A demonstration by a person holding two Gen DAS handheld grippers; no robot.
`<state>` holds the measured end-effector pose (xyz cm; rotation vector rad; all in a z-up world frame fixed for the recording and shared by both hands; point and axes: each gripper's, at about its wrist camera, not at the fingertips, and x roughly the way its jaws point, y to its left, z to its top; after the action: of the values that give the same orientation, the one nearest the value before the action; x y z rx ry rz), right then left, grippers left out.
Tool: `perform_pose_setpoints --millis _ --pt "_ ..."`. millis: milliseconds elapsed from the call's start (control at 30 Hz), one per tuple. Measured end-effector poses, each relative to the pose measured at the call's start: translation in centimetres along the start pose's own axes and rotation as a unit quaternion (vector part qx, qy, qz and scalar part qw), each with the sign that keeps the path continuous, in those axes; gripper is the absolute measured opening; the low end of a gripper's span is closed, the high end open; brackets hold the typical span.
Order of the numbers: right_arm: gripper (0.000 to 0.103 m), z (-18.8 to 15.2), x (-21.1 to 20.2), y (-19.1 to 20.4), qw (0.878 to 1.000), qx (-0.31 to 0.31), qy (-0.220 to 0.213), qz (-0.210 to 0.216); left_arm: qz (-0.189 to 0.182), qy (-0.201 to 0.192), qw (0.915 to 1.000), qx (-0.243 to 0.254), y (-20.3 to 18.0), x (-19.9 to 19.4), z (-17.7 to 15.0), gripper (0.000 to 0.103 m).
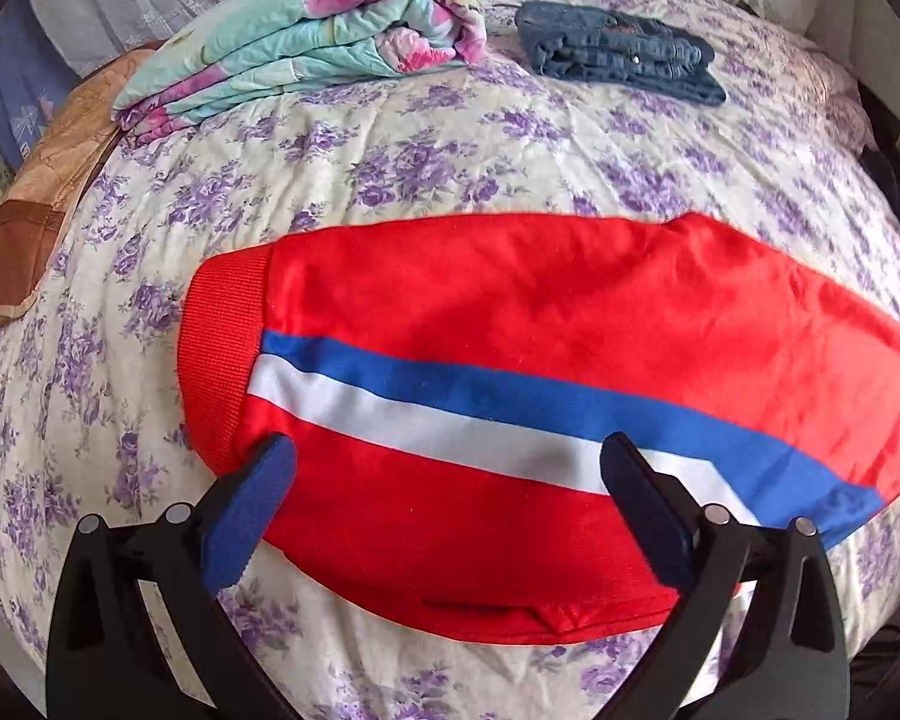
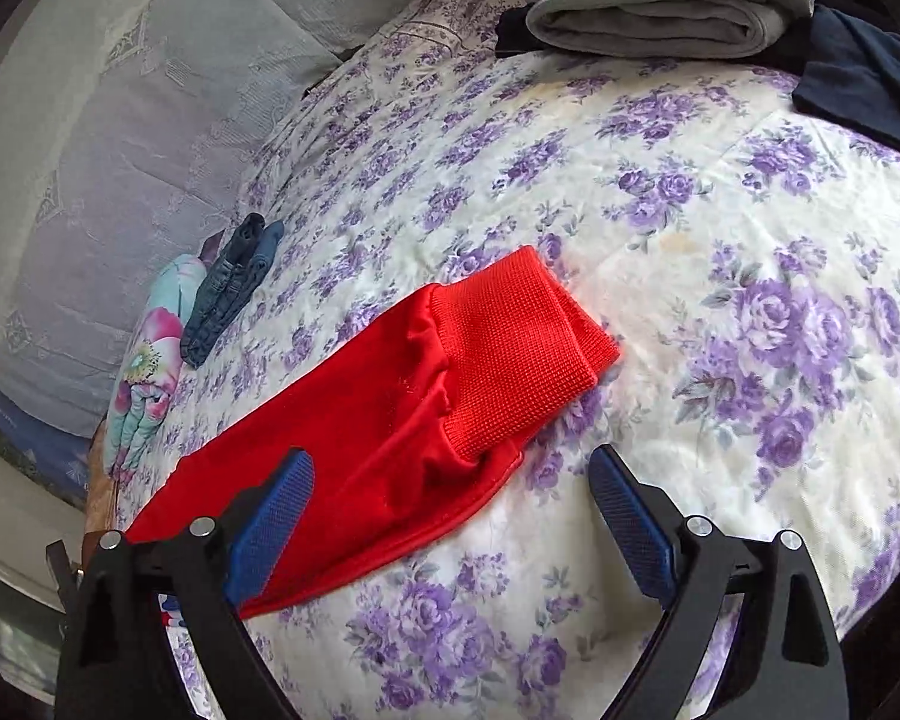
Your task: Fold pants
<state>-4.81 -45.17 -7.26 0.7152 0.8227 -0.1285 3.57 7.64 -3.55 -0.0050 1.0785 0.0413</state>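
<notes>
We find red pants [image 1: 510, 324] on the bedspread [image 1: 390, 180], under and ahead of both tools | left gripper [image 1: 450, 462] spread | right gripper [image 2: 450, 474] spread, ribbed cuff [image 2: 522, 330] ahead | we read no writing.

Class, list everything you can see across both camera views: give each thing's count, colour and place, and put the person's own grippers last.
pants: 1, red with blue and white stripe, laid along the near bed
jeans: 1, blue, folded, far side
quilt: 1, turquoise floral, folded, beside jeans
grey garment: 1, folded, far end of bed
dark garment: 1, navy, beside the grey one
bedspread: 1, cream with purple flowers
left gripper: open, over pants
right gripper: open, at the cuff end
</notes>
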Motion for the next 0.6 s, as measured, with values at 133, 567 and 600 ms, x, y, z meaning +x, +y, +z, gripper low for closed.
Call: perform_pose_setpoints --millis 133,567,600 --pt "0.055 0.3 1.3 0.1 0.998 0.004 -0.052 -0.04 -0.046 -0.024 0.9986 -0.013 0.7 -1.1 -0.5 0.099" --pt "0.03 -2.5 -1.6 19.4 0.968 -0.238 -0.076 -0.008 -0.026 -0.001 0.9996 0.014 0.1 1.9 -1.1 0.099" --pt "0.031 -3.6 -0.4 21.5 0.963 -0.265 -0.053 0.004 -0.029 -0.001 0.9995 0.014 0.2 1.7 -1.2 0.099"
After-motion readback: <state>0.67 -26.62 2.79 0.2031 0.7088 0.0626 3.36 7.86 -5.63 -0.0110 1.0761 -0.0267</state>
